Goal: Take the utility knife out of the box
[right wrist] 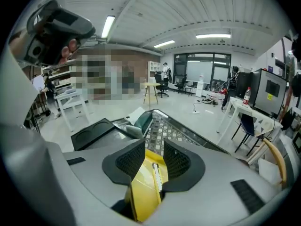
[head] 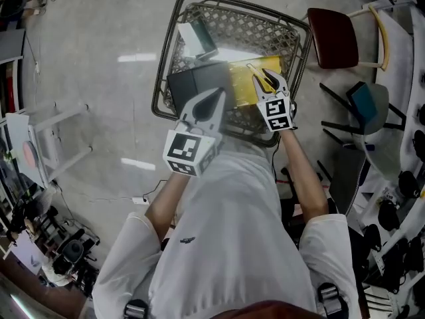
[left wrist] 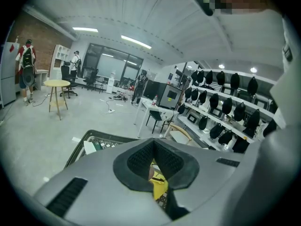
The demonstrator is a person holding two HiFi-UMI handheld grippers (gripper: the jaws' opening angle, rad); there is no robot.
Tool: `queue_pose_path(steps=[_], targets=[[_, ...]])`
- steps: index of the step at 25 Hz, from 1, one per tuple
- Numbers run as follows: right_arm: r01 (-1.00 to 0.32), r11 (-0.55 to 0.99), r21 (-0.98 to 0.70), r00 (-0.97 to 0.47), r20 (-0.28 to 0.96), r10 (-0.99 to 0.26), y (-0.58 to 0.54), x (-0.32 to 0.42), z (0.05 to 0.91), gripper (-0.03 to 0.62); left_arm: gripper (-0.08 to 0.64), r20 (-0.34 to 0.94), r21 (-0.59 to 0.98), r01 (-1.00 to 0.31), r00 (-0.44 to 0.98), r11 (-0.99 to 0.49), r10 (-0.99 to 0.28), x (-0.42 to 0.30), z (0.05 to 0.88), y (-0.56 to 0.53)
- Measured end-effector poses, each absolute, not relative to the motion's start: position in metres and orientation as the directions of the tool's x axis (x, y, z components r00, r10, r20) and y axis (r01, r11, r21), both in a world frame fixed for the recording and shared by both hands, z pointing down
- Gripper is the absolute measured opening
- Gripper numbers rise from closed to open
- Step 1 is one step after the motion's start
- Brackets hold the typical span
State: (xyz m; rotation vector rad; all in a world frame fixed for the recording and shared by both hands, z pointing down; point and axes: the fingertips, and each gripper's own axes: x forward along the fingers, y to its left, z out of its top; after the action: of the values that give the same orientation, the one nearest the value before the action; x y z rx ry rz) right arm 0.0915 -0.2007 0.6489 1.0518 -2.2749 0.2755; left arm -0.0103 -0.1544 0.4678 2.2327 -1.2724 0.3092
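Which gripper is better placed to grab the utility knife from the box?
Right. The right gripper hangs open directly over the knife in the yellow box; the left gripper looks shut and sits beside the box.

Plenty of room to drop into the basket (head: 161, 78) from above. Inside, black lid (head: 192, 84) and carton (head: 197, 38) crowd the left, yellow box (head: 242, 82) the right.
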Motion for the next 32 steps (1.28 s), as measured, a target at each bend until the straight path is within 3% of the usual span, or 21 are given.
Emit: queue_pose_path(steps=[16,25,32], targets=[[-0.637,0.771,-0.006,-0.444,0.821,-0.360,-0.208,0.098,0.792,0.127,-0.003,0.484,0.338,-0.858,0.510,-0.386,-0.711,0.007,0.497,-0.156],[-0.567,0.824,0.011,-0.342,0.907,-0.247,-0.207,0.105,0.829,0.132,-0.003,0.480,0.333,-0.869,0.491,-0.367,-0.727,0.007,0.495,-0.159],[-0.606,0.794,-0.050,-0.340,0.919,-0.201,-0.204,0.110,0.839,0.106,-0.003,0.485,0.328,-0.875,0.480,-0.356,-0.731,0.002,0.493,-0.155]])
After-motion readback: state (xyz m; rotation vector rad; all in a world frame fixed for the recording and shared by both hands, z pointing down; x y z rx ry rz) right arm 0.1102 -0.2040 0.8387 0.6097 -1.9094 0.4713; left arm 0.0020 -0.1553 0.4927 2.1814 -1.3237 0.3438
